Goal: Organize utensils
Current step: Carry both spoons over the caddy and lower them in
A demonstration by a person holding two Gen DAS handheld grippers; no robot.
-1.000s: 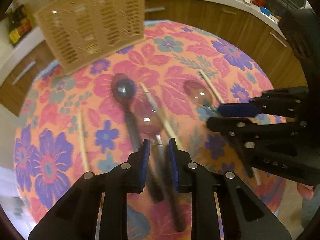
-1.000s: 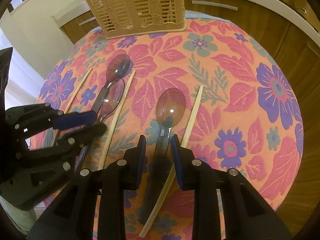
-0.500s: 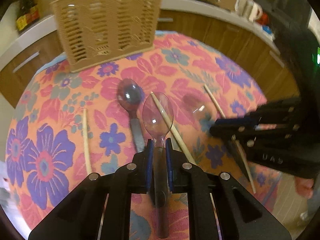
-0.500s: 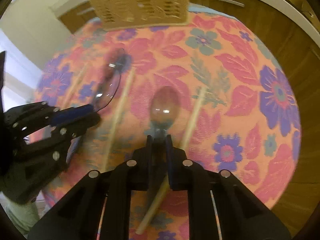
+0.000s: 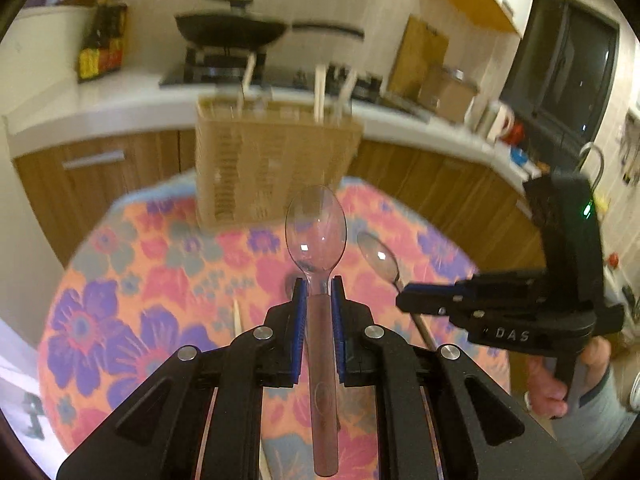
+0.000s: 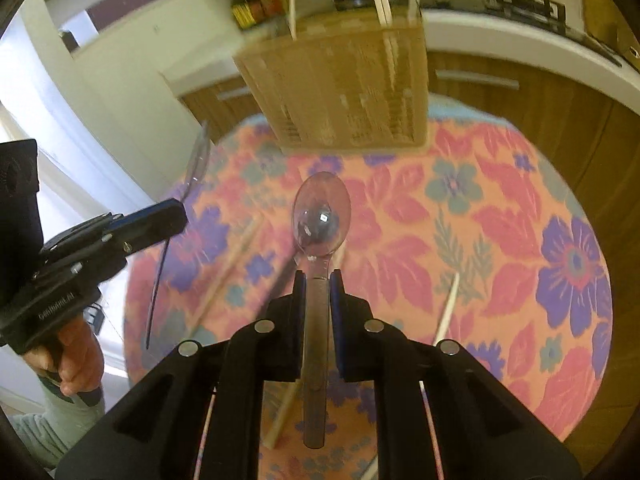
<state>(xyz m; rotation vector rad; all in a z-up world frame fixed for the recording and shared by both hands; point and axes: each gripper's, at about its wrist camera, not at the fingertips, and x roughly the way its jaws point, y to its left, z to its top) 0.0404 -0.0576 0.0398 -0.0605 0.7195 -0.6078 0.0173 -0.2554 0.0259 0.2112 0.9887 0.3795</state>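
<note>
My left gripper (image 5: 318, 284) is shut on the handle of a clear plastic spoon (image 5: 316, 232), held above the floral tablecloth (image 5: 120, 320) with its bowl pointing at the woven basket (image 5: 276, 160). My right gripper (image 6: 318, 284) is shut on a second clear spoon (image 6: 322, 216), also lifted. Each gripper shows in the other's view: the right gripper (image 5: 404, 300) with its spoon (image 5: 378, 256), and the left gripper (image 6: 180, 212) with its spoon (image 6: 198, 160) edge-on. Several chopsticks stand in the basket (image 6: 340, 84).
Loose chopsticks (image 6: 228, 280) (image 6: 448, 308) lie on the cloth, and one more (image 5: 237, 316) shows left of my fingers. A dark utensil handle (image 6: 280, 280) lies partly hidden behind the held spoon. Behind the table run wooden cabinets (image 5: 100, 176) and a counter with a pan (image 5: 232, 32).
Both grippers closed on their spoons and lifted them off the cloth. Both views tipped up, so the basket's top and the counter behind it came into sight.
</note>
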